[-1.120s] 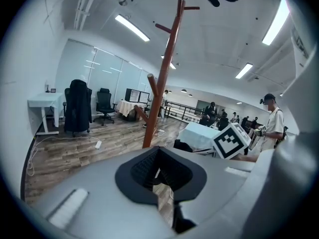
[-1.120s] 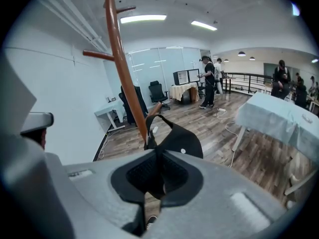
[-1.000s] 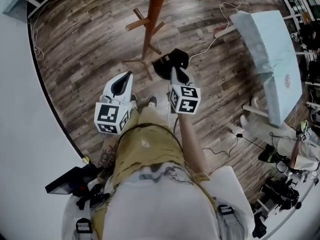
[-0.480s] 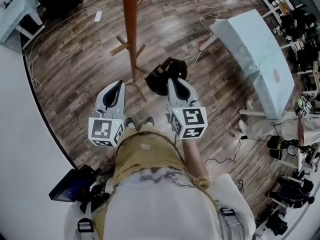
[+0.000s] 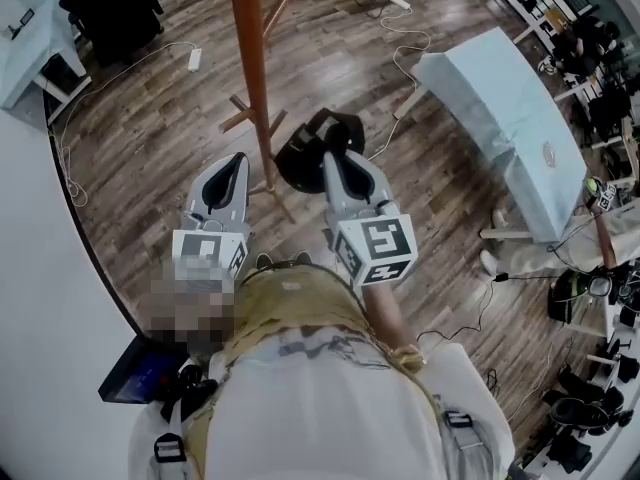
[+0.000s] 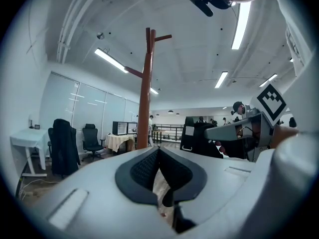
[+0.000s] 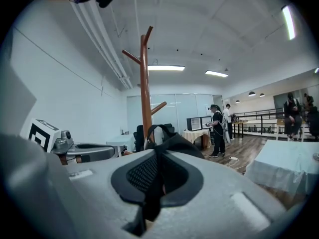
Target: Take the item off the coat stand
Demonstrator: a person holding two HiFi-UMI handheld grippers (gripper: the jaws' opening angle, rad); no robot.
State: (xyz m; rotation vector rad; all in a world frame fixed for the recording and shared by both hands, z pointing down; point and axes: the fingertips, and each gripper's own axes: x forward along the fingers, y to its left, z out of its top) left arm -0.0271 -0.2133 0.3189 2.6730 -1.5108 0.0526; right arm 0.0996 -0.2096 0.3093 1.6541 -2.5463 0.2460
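A brown wooden coat stand (image 5: pixel 252 78) rises from the wood floor ahead of me; its bare pegs show in the left gripper view (image 6: pixel 144 93) and the right gripper view (image 7: pixel 145 83). My right gripper (image 5: pixel 330 160) is shut on the strap of a black bag (image 5: pixel 308 150), which hangs just right of the pole, clear of the pegs. The strap runs down between its jaws (image 7: pixel 154 183), and the bag (image 7: pixel 169 139) bulges beyond them. My left gripper (image 5: pixel 237 160) is shut and holds nothing (image 6: pixel 158 156), level with the right one and left of the pole.
A table under a light blue cover (image 5: pixel 510 118) stands to the right. Cables (image 5: pixel 400 28) and a power strip (image 5: pixel 193 60) lie on the floor behind the stand. A black chair (image 5: pixel 110 8) is at the far left, and people (image 7: pixel 218 128) stand in the background.
The view has tilted up, so the stand's pole has slid left and shows longer. Both grippers stay shut and side by side, the bag still in the right one.
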